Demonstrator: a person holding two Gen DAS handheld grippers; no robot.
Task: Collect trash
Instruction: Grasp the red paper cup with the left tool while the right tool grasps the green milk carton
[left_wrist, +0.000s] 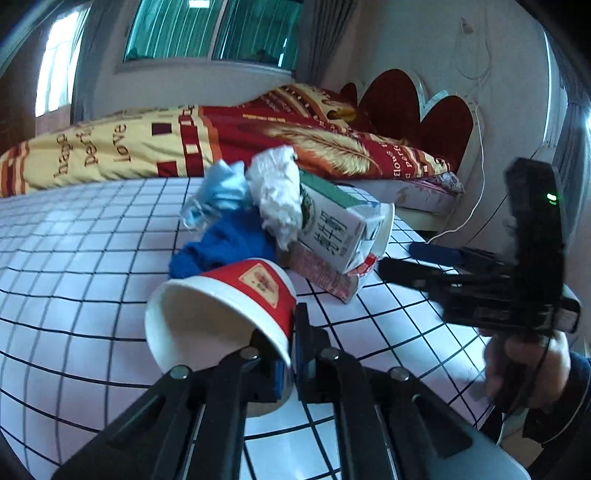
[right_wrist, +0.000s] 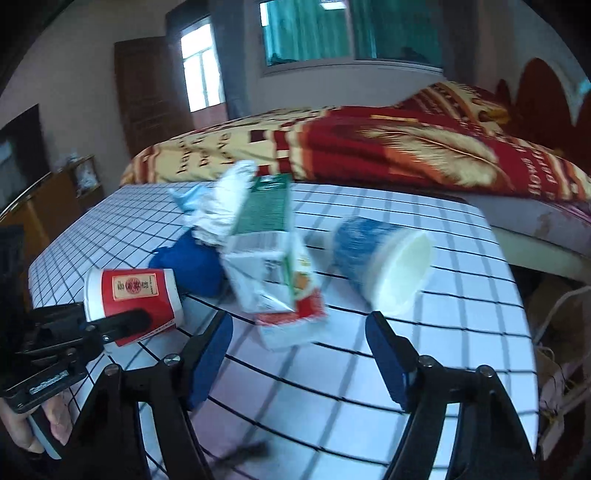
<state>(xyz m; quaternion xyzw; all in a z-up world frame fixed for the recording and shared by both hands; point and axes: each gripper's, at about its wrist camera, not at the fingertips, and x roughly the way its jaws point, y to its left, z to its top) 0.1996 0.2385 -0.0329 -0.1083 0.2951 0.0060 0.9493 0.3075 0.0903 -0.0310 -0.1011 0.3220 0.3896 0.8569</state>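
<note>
while the left gripper (left_wrist: 290, 363) pinches the rim wall of a red paper cup with a white interior (left_wrist: 221, 314), one blue pad inside the mouth and one outside, its jaws stand nearly together on that thin wall. the cup lies on its side on a table covered in a white cloth with a black grid (left_wrist: 92, 258); its mouth faces the left wrist camera and shows nothing inside. in the right wrist view the same cup (right_wrist: 136, 295) lies at the left, printed with a beige label, the left gripper (right_wrist: 125, 321) clamped on it.

just behind it, a heap of trash: a crumpled dark blue cloth (left_wrist: 225, 243), a wad of pale blue plastic (left_wrist: 221, 192), a crumpled white plastic bag (left_wrist: 277, 192), and a white and green drink carton (left_wrist: 332, 221) lying across a flattened red and white carton (left_wrist: 325, 277).

the right gripper (right_wrist: 299, 354) is wide open with nothing between its blue pads (right_wrist: 210, 362); the cartons (right_wrist: 273, 266) lie just beyond its fingertips. a blue and white paper cup (right_wrist: 380, 258) lies on its side to the right of the cartons, mouth toward the right wrist camera; its inside is too blurred to judge. a bed with a red and yellow quilt (right_wrist: 369, 147) stands behind the table.
</note>
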